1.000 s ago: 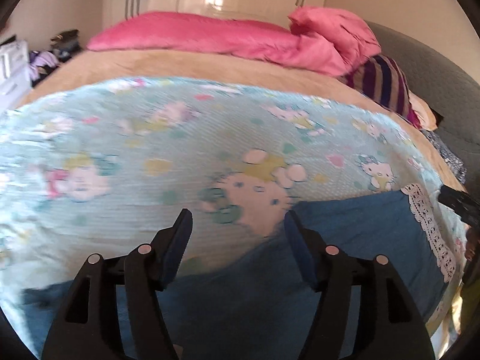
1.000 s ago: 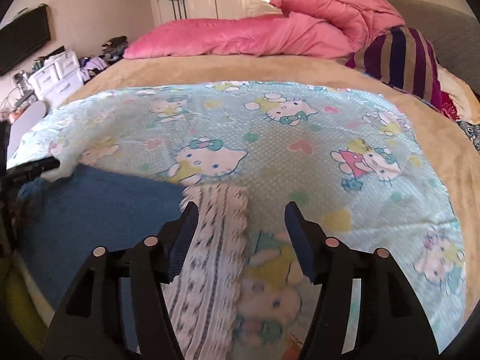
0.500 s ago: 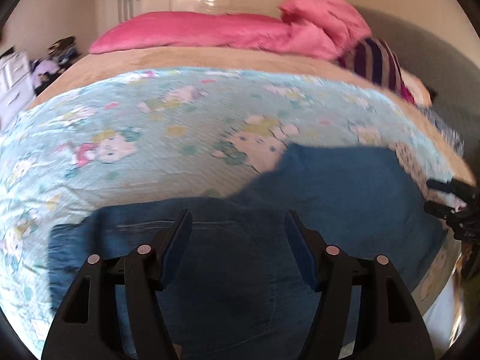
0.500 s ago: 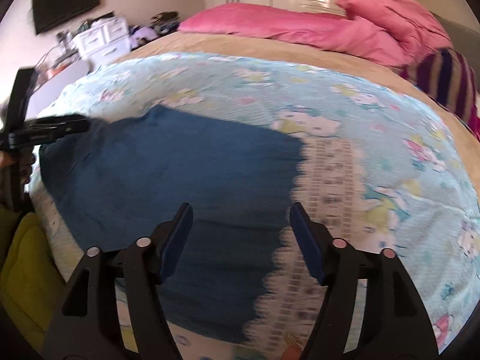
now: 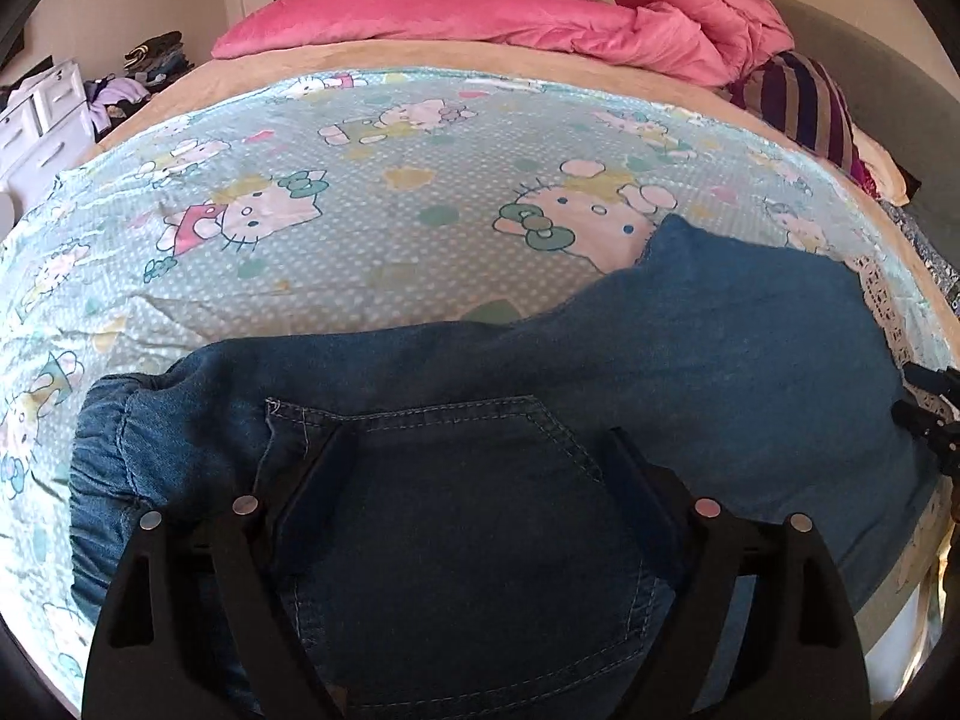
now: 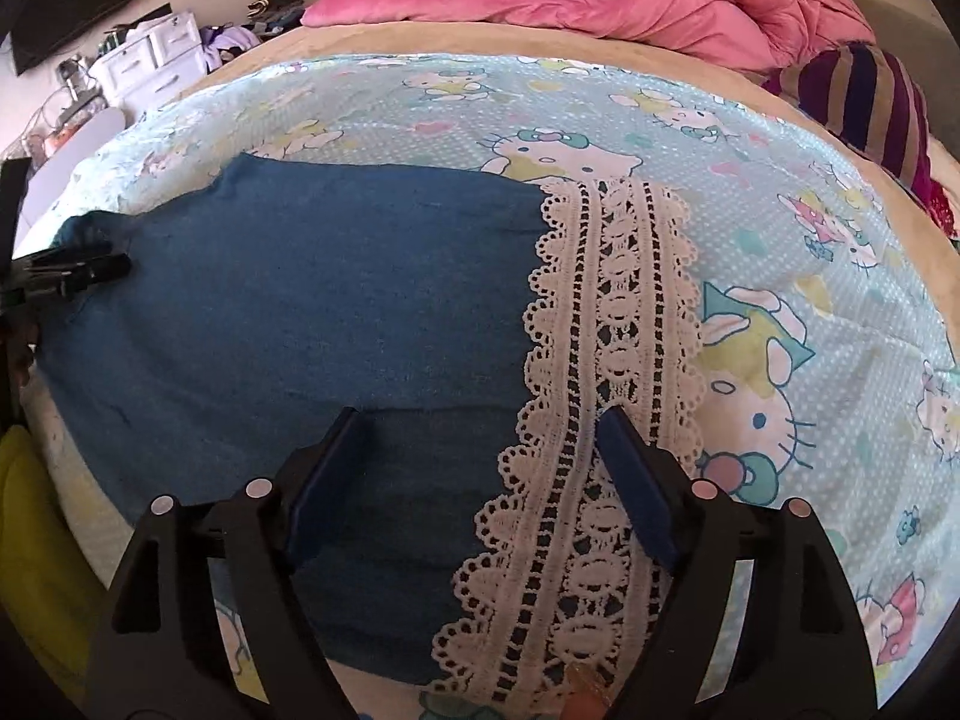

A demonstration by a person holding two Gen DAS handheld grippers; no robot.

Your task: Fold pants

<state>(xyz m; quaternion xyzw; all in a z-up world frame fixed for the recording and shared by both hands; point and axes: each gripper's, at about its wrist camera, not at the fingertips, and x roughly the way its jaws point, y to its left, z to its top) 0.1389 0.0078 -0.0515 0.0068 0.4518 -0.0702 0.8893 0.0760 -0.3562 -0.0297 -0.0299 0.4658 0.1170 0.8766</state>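
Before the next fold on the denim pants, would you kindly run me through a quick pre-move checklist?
1. Left tool jaws clear of cloth: ok, opening over the back pocket.
2. Right tool jaws clear: ok, opening over the lace hem.
3. Denim pants flat on the Hello Kitty sheet: ok at the leg; waistband bunched, not ok.
4. Legs stacked evenly: cannot tell.
5. Near edge fully on the bed: cannot tell.

One pair of blue denim pants (image 5: pixel 720 360), with one stitched back pocket (image 5: pixel 456 516) and one white lace hem (image 6: pixel 606 360); two tools, left tool (image 5: pixel 480 480) and right tool (image 6: pixel 480 456); one cartoon-cat sheet (image 5: pixel 360 240); one pink duvet (image 5: pixel 480 18); one striped pillow (image 6: pixel 870 102); one white drawer unit (image 6: pixel 150 60).
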